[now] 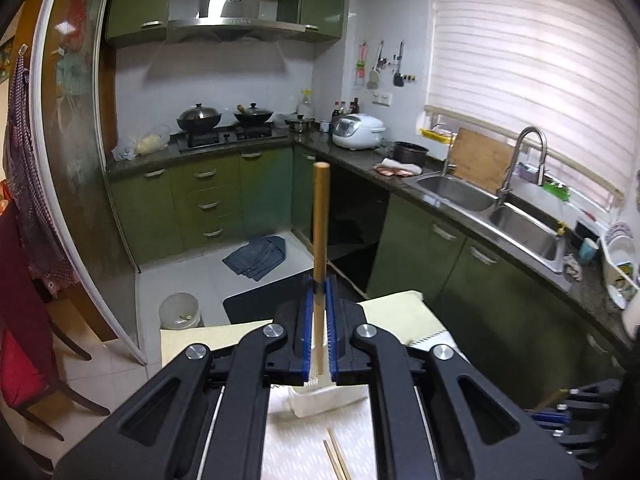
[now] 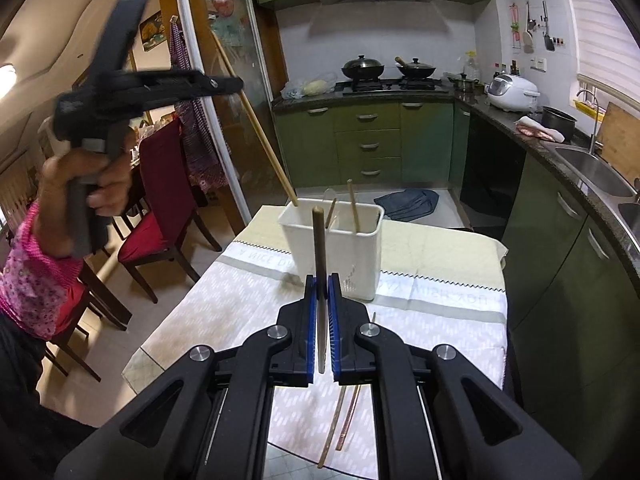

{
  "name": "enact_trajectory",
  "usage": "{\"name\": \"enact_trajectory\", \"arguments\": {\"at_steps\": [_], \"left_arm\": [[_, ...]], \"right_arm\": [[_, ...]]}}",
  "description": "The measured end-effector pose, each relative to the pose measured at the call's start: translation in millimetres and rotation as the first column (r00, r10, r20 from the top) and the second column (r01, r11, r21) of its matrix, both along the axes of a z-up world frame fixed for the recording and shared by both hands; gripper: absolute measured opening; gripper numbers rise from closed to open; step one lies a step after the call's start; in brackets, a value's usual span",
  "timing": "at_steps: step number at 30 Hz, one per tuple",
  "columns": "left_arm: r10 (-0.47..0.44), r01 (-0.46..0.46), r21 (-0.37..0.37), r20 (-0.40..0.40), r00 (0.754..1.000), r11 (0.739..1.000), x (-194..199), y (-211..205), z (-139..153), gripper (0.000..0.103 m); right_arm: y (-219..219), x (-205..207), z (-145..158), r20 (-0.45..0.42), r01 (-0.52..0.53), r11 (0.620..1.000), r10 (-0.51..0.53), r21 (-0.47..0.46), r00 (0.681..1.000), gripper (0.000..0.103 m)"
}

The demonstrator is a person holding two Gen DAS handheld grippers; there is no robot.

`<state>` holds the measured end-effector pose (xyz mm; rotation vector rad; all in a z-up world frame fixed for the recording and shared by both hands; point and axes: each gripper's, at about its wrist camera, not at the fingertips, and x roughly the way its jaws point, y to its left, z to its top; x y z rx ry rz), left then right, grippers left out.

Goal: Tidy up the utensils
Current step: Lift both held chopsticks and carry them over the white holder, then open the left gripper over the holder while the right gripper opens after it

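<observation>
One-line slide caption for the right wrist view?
Right gripper shut on a chopstick before the white utensil holder; left gripper raised.

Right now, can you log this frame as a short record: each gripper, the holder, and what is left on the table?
left gripper: shut on a wooden chopstick, raised above the table
right gripper: shut on a darker chopstick
holder: white utensil holder upright on the tablecloth, a few sticks standing in it
still loose: two chopsticks lying on the cloth under the right gripper
</observation>
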<state>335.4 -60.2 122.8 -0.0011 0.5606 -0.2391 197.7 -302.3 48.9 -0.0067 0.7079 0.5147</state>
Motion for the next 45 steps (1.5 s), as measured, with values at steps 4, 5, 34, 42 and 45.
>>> {"name": "enact_trajectory", "arguments": {"at_steps": [4,5,34,42,45], "left_arm": [[0.001,0.0,0.02,-0.043,0.999,1.0,22,-9,-27,0.006],[0.001,0.001,0.029,-0.06,0.998,1.0,28,-11,-36,0.006],[-0.011,0.014,0.013,-0.194,0.981,1.0,18,15,-105,0.025],[-0.039,0.03,-0.035,-0.295,0.955,0.999,-9,23,-131,0.032],[-0.031,0.031,-0.004,-0.313,0.949,1.0,-20,22,-142,0.032]], "right_arm": [[-6,8,6,0.007,0.014,1.0,-0.014,0.002,1.0,0.007],[-8,11,9,0.011,0.02,1.0,-0.02,0.006,1.0,0.007],[-2,204,50,0.006,0.201,0.961,-0.206,0.191,0.978,0.007],[31,221,-12,-0.098,0.181,0.979,-0.172,0.092,0.98,0.031],[28,216,-9,-0.081,0.19,0.977,-0.183,0.095,0.98,0.032]]}}
